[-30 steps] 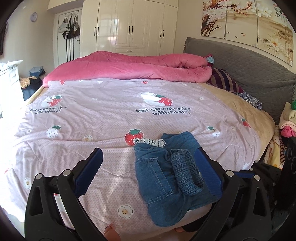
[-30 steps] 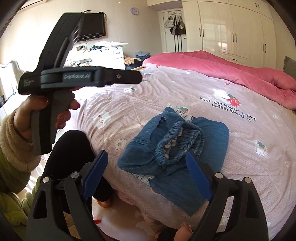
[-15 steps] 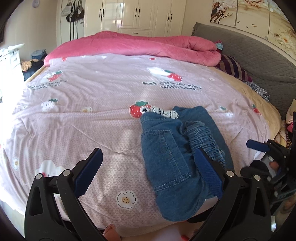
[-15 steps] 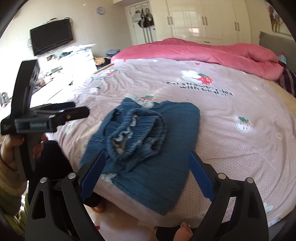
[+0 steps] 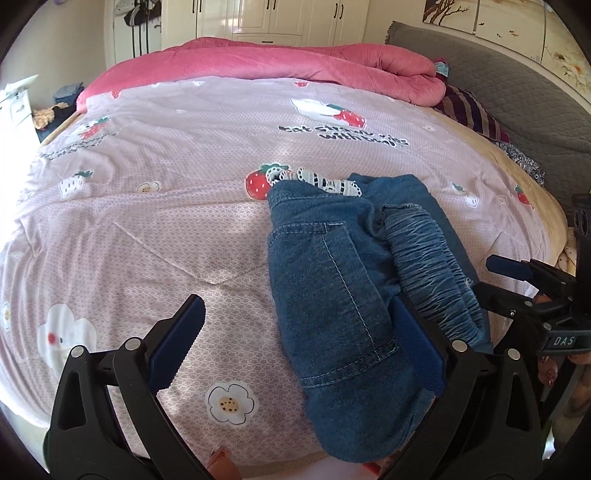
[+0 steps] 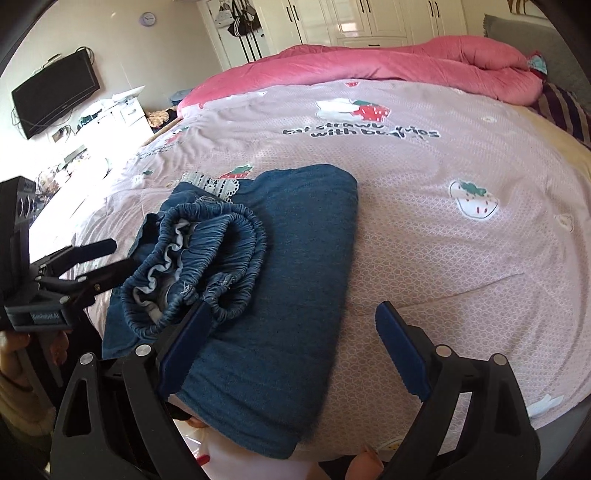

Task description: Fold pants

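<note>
Two hand-held grippers close on a pair of blue denim pants lying near the edge of a bed, partly folded but bunched, with the elastic waistband heaped loose on top. In the right wrist view, the right gripper is spread wide and holds nothing; its left finger lies over the waistband's near edge (whether it presses the cloth or only crosses in front cannot be told), while the other finger hangs over bare sheet. In the left wrist view, the left gripper is likewise wide and empty, one finger overlapping the denim beside the stitched pocket panel, the other above the pink strawberry-print bedspread. To do this step well, the judgement is that the waistband should be taken at its two ends, one gripper each, with a full bite through both layers, then drawn taut and laid flat before any further fold; a shallow pinch would likely let the gathered elastic slip and leave the bundle lopsided. A strip of white lace trim peeks out from the pants' far end. Beyond it, a rolled pink comforter lies across the far side of the bed, with white wardrobe doors behind.
</note>
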